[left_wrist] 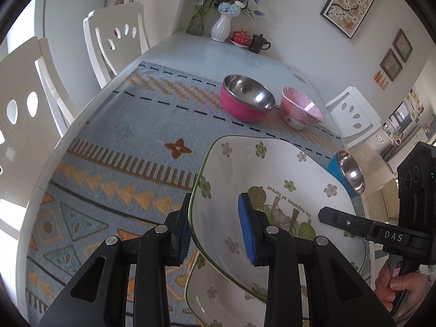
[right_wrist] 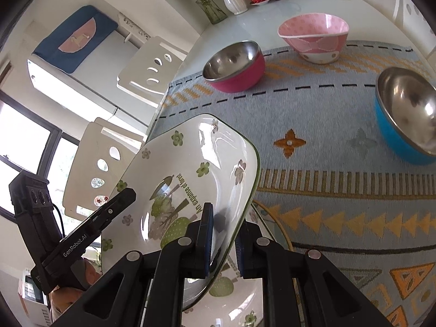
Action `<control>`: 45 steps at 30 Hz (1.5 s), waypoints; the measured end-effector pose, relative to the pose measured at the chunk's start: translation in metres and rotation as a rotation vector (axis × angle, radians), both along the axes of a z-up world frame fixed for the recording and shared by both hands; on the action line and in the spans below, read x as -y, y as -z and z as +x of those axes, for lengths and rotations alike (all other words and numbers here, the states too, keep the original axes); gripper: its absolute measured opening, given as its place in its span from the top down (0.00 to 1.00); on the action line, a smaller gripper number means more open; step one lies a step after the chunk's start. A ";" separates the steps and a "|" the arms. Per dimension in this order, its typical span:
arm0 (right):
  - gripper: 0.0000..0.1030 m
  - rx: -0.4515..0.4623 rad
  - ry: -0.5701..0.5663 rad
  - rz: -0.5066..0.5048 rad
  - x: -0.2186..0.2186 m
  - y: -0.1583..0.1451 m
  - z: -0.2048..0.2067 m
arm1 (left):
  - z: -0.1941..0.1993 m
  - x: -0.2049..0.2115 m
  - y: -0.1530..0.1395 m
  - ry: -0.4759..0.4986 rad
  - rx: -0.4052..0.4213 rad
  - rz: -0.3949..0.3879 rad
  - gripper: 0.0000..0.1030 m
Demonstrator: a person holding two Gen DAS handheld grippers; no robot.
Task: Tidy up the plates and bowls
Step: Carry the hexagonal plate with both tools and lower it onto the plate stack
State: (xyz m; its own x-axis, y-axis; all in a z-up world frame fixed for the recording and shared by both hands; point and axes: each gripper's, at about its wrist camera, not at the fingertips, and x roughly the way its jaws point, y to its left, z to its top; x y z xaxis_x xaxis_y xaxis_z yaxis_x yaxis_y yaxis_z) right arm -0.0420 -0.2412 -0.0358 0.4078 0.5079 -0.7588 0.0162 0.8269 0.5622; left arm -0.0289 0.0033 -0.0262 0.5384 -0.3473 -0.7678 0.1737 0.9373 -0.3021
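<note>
A square white plate with green flowers [left_wrist: 286,179] [right_wrist: 190,169] is held in the air between both grippers. My left gripper [left_wrist: 215,229] straddles its left rim, and there is a gap at the pads. My right gripper [right_wrist: 223,245] straddles the opposite rim the same way. A second matching plate [left_wrist: 218,299] [right_wrist: 231,299] lies on the mat directly below. A pink steel bowl [left_wrist: 246,99] [right_wrist: 234,66], a pink patterned bowl [left_wrist: 299,110] [right_wrist: 316,35] and a blue steel bowl [left_wrist: 347,173] [right_wrist: 403,114] stand on the mat beyond.
A patterned blue and orange mat [left_wrist: 122,163] [right_wrist: 340,190] covers the white table [left_wrist: 204,51]. A white vase with flowers [left_wrist: 222,27], a red lidded cup [left_wrist: 241,38] and a dark mug [left_wrist: 259,43] stand at the far end. White chairs [left_wrist: 114,38] line the left side.
</note>
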 end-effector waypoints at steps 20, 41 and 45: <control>0.86 -0.057 0.023 -0.034 0.001 0.016 -0.041 | -0.044 0.009 0.022 0.054 -0.065 0.039 0.72; 0.86 -0.131 0.046 -0.094 -0.004 0.029 -0.049 | -0.067 0.020 0.039 0.078 -0.155 0.122 0.73; 0.86 -0.148 0.050 -0.071 -0.003 0.031 -0.048 | -0.066 0.021 0.038 0.059 -0.160 0.135 0.73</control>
State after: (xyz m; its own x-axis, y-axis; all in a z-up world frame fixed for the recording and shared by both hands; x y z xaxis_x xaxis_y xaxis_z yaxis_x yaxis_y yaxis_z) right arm -0.0904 -0.2385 -0.0672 0.3122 0.4328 -0.8457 0.1368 0.8604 0.4909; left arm -0.0947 -0.0174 -0.0641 0.3879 -0.2627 -0.8835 0.1895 0.9608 -0.2024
